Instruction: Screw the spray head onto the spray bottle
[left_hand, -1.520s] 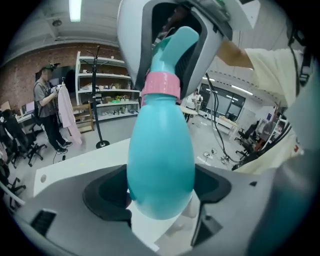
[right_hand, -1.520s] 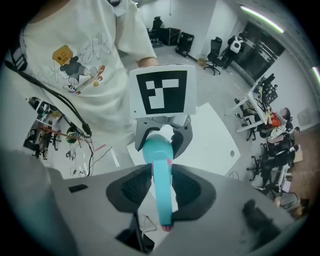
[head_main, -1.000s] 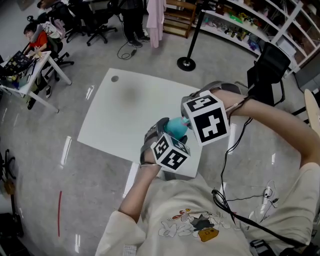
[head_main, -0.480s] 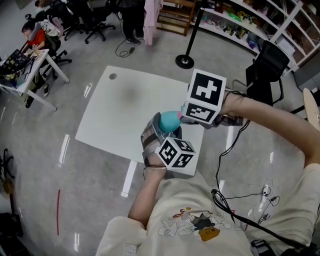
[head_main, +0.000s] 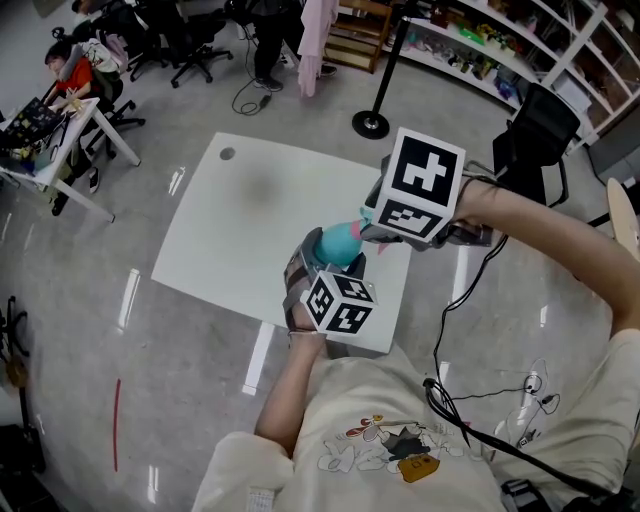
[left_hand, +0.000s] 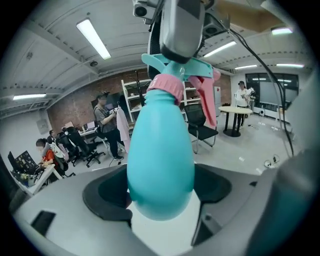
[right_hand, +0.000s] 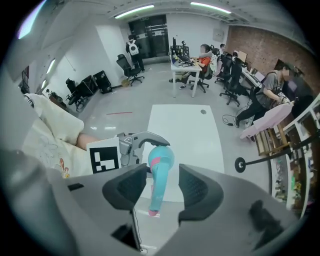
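A teal spray bottle (head_main: 336, 243) is held over the near edge of the white table (head_main: 230, 230). My left gripper (head_main: 326, 264) is shut on its rounded body (left_hand: 160, 160). A pink collar (left_hand: 167, 87) and the teal spray head with a pink trigger (left_hand: 206, 97) sit on its neck. From above, my right gripper (head_main: 366, 228) points steeply down over the head. Its jaws have just been opening. The spray head (right_hand: 156, 187) stands between the pads (right_hand: 131, 186) with a gap on each side.
A black stanchion base (head_main: 371, 125) stands on the floor beyond the table. A black chair (head_main: 540, 130) and shelves are at the far right. At the far left a person sits at a desk (head_main: 60, 120). Cables trail at my right side (head_main: 470, 400).
The right gripper has rolled about its own axis, showing another cube face, and sits a little higher over the bottle. The left gripper has tilted slightly and still holds the bottle.
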